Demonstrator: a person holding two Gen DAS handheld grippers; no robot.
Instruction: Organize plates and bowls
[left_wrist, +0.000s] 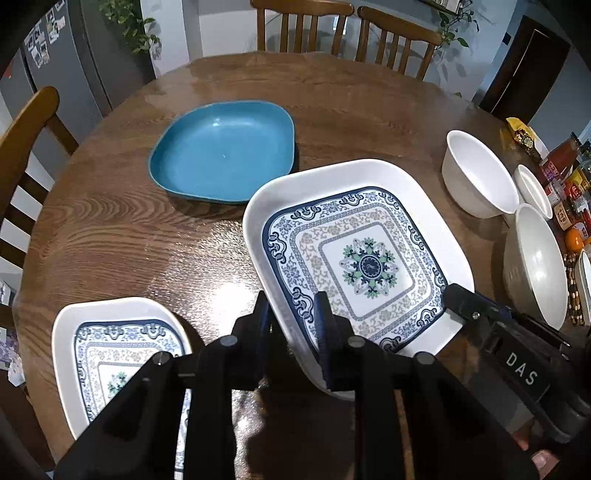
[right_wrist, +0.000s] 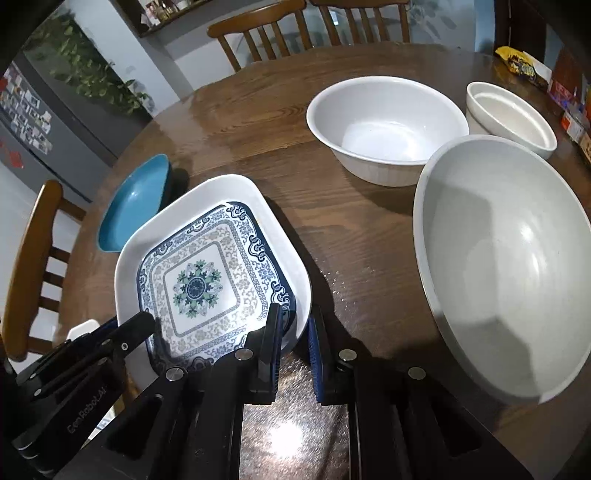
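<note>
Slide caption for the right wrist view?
Both grippers, right and left, clamp the patterned square plate by its near rim; three white bowls beside it.

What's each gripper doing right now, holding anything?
Left gripper: shut on the near rim of the patterned plate.
Right gripper: shut on the same plate's rim, at another corner.

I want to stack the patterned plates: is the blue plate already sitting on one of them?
No: the blue plate lies alone on the bare table.
</note>
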